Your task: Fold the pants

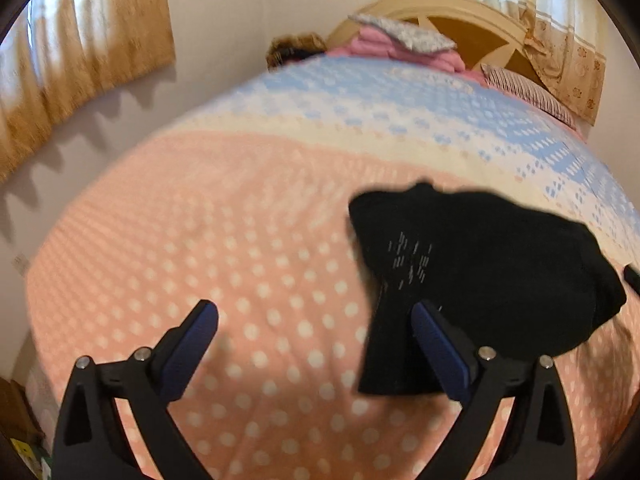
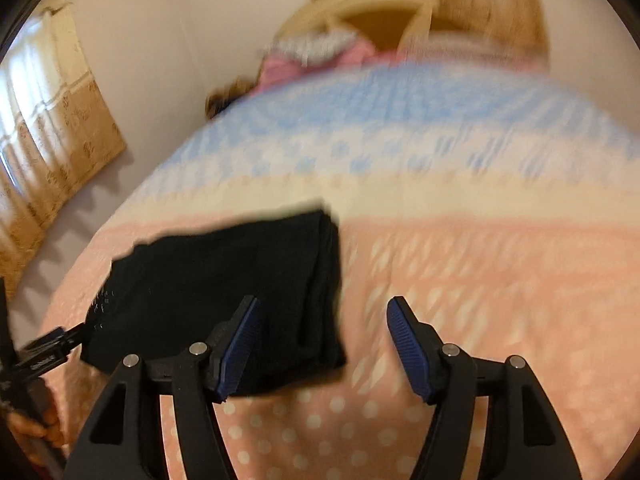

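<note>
Left wrist view: the left gripper point(image 1: 316, 326) points down at a bed point(image 1: 208, 220) covered in a pink, cream and blue dotted spread. Its jaws stand wide apart with nothing between them. The black pants point(image 1: 480, 272) lie in a folded bundle on the pink part of the spread, ahead and to the right. The right finger overlaps the bundle's near edge; whether it touches is unclear. At the far end sit a cream headboard point(image 1: 460, 12), a pile of pink bedding point(image 1: 400, 52) with a grey cloth on top, and a striped pillow point(image 1: 528, 88). Curtains point(image 1: 80, 48) hang on the wall to the left.

Right wrist view, badly blurred: the right gripper point(image 2: 324, 344) is also open and empty. The pants point(image 2: 224, 288) lie on the spread, ahead and to its left, with the left finger in front of the bundle's near edge. The tip of the left gripper point(image 2: 52, 348) shows at the bundle's left edge, with part of a hand point(image 2: 44, 424) below.

The pants look released after a fold. If another fold is wanted, the next move calls for both grippers to close on one edge of the bundle. Nothing lies in the way nearby.
</note>
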Demonstrator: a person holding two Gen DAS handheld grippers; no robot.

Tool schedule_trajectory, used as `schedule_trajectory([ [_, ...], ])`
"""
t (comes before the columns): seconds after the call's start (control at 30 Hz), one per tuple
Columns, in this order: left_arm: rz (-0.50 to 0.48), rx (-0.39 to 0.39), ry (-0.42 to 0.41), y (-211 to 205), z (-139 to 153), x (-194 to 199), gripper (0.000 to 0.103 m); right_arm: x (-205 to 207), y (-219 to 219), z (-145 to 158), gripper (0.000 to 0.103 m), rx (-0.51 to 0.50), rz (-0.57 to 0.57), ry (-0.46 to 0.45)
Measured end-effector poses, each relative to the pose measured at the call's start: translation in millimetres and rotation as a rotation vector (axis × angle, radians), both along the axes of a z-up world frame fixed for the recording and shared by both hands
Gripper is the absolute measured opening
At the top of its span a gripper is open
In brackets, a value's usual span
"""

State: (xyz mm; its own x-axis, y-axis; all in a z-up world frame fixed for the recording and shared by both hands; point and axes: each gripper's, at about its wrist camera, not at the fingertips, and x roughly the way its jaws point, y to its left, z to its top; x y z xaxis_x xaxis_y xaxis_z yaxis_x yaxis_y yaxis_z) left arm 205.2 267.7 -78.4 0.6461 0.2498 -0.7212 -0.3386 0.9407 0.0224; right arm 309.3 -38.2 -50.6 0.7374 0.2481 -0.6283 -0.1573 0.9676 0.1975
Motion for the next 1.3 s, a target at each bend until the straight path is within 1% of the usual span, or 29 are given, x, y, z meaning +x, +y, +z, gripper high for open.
schedule_trajectory([
  [0.07, -0.012, 0.017, -0.047, -7.6, 13.3, 3.8, 0.1, -7.7, 7.4, 14.1, 0.067, -0.015, 0.009, -0.079],
  [0.1, -0.028, 0.017, -0.069, -13.6, 19.5, 7.2, 0.1, -11.0, 15.8, 19.1, 0.067, -0.03, 0.038, -0.098],
  [0.13, -0.04, 0.015, -0.08, -18.9, 22.4, 10.7, 0.1, -12.9, 27.9, 20.8, 0.065, -0.052, 0.084, -0.099],
  [0.17, -0.054, 0.011, -0.092, -25.7, 24.6, 15.6, 0.1, -13.4, 37.1, 19.5, 0.053, -0.062, 0.126, -0.087],
  [0.2, -0.076, -0.003, -0.107, -33.1, 25.5, 20.5, 0.1, -13.0, 46.3, 15.6, 0.044, -0.063, 0.171, -0.063],
  [0.23, -0.099, -0.02, -0.12, -39.9, 25.3, 23.8, 0.099, -11.2, 56.3, 7.0, 0.033, -0.064, 0.21, -0.018],
  [0.3, -0.167, -0.083, -0.143, -54.4, 19.4, 33.4, 0.099, -10.1, 61.4, -7.7, 0.032, -0.067, 0.223, 0.029],
  [0.37, -0.197, -0.111, -0.124, -63.9, 8.7, 44.6, 0.099, -3.4, 64.3, -27.8, 0.032, -0.083, 0.213, 0.092],
  [0.4, -0.188, -0.107, -0.096, -65.5, 1.0, 50.6, 0.099, -0.2, 63.8, -36.7, 0.031, -0.073, 0.216, 0.124],
  [0.43, -0.172, -0.107, -0.071, -64.5, -6.0, 55.1, 0.098, 0.2, 62.4, -38.0, 0.031, -0.058, 0.22, 0.12],
  [0.53, -0.12, -0.182, 0.041, -44.0, -37.8, 61.1, 0.099, 1.4, 64.9, -37.3, 0.032, -0.068, 0.226, 0.127],
  [0.57, -0.119, -0.201, 0.037, -39.1, -42.8, 58.8, 0.099, 1.1, 65.9, -37.9, 0.032, -0.074, 0.229, 0.123],
  [0.6, -0.135, -0.201, 0.004, -36.3, -42.3, 53.0, 0.099, 2.0, 66.7, -38.4, 0.032, -0.078, 0.231, 0.119],
  [0.7, -0.161, -0.167, 0.023, -37.4, -41.4, 50.9, 0.1, 0.0, 68.6, -39.4, 0.032, -0.095, 0.232, 0.109],
  [0.8, -0.149, -0.159, 0.037, -37.8, -38.6, 50.4, 0.1, -2.5, 66.0, -39.3, 0.033, -0.093, 0.234, 0.11],
  [0.87, -0.124, -0.135, 0.049, -40.1, -33.0, 48.5, 0.1, -0.5, 62.9, -37.2, 0.035, -0.074, 0.24, 0.11],
  [0.93, -0.102, -0.086, 0.056, -43.1, -26.1, 37.8, 0.1, -5.4, 56.2, -32.4, 0.037, -0.025, 0.246, 0.111],
  [1.0, -0.092, -0.03, 0.056, -48.3, -21.1, 27.2, 0.1, -16.5, 48.0, -24.7, 0.038, 0.035, 0.222, 0.113],
  [1.03, -0.087, -0.01, 0.048, -49.6, -19.2, 20.1, 0.1, -22.0, 46.0, -21.9, 0.04, 0.059, 0.222, 0.112],
  [1.1, -0.08, 0.018, 0.03, -52.9, -14.7, 5.5, 0.1, -37.9, 44.2, -14.0, 0.051, 0.093, 0.222, 0.097],
  [1.13, -0.079, 0.028, 0.027, -55.3, -13.5, -1.7, 0.1, -46.2, 43.8, -9.9, 0.062, 0.099, 0.214, 0.085],
  [1.17, -0.079, 0.034, 0.027, -57.3, -13.7, -5.8, 0.1, -53.3, 43.7, -7.1, 0.071, 0.102, 0.206, 0.079],
  [1.3, -0.073, 0.069, 0.007, -69.1, -11.6, -37.4, 0.1, -80.4, 42.3, -0.7, 0.073, 0.128, 0.179, 0.086],
])
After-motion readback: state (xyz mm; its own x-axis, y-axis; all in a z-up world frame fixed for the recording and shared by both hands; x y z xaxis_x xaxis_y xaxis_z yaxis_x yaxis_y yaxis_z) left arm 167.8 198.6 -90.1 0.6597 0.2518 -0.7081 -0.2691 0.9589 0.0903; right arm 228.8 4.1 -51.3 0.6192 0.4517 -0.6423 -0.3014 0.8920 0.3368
